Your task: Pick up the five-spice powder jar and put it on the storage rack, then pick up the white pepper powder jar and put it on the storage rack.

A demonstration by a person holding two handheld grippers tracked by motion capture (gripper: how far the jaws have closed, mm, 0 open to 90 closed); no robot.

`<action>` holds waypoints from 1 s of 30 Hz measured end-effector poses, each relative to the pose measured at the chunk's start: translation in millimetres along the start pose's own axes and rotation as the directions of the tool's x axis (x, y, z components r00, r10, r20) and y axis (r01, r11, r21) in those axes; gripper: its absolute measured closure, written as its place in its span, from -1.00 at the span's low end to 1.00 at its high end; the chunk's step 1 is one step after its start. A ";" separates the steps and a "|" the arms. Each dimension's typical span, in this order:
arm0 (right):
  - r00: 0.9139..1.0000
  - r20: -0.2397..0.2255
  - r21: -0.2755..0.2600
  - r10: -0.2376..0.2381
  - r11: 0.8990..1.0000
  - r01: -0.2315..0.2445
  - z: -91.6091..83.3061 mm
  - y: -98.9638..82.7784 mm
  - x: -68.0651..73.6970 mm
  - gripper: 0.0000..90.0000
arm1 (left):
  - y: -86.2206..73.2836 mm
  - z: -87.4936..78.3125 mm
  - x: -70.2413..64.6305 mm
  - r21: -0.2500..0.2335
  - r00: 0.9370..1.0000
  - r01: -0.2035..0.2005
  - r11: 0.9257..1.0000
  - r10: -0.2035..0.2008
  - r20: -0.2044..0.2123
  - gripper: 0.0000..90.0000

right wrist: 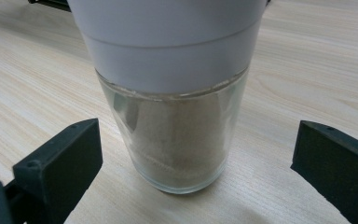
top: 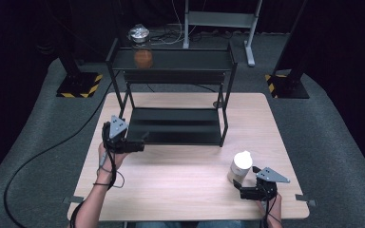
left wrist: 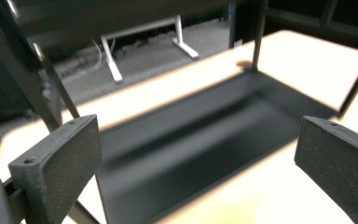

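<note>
A glass jar with a white lid [top: 240, 166] stands upright on the wooden table [top: 185, 190] near the front right; it holds a pale beige powder [right wrist: 179, 140]. My right gripper [top: 244, 189] is open just in front of it, its jaws wide on either side of the jar [right wrist: 177, 93] without touching. A black two-level metal shelf [top: 173, 90] stands on the far half of the table. A jar with orange contents [top: 141, 47] sits on its top level at the left. My left gripper [top: 140, 142] is open at the shelf's lower level [left wrist: 191, 135], nothing between its jaws.
Behind the table a white frame stand [top: 218, 21] and black posts on hazard-striped bases [top: 78, 85] stand on grey carpet. Black cables trail across the floor at the left. Bare tabletop lies between the two grippers.
</note>
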State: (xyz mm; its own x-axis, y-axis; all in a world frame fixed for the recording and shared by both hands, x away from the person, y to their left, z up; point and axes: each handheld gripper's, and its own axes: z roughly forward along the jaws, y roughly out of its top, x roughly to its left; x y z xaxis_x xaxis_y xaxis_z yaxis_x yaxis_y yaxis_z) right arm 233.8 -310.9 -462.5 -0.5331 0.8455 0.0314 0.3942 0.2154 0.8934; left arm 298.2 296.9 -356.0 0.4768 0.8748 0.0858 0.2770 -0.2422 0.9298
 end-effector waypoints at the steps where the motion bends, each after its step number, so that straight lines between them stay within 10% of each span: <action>1: 1.000 0.000 0.000 0.000 1.000 0.000 0.0 0.1 -0.1 -0.99 | -13.5 0.7 -4.3 0.028 1.000 0.012 1.000 -0.012 0.002 -1.00; 14: 1.000 0.000 0.004 0.001 1.000 -0.001 0.4 0.8 0.0 -0.99 | -81.4 -5.0 -35.2 0.149 0.995 0.087 0.985 -0.094 0.039 -1.00; 30: 1.000 0.001 0.002 0.000 1.000 0.000 0.2 0.4 0.3 -0.99 | -95.4 -7.2 -53.3 0.237 0.998 0.060 0.970 -0.065 0.016 -1.00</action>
State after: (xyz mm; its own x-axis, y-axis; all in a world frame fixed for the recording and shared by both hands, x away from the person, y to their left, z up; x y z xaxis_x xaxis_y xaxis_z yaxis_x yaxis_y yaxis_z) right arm 234.0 -310.4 -462.2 -0.5322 0.8461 0.0303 0.3957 0.2170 0.8924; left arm 240.4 276.4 -446.7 0.4714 0.8817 0.0191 0.4949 -0.2823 0.8218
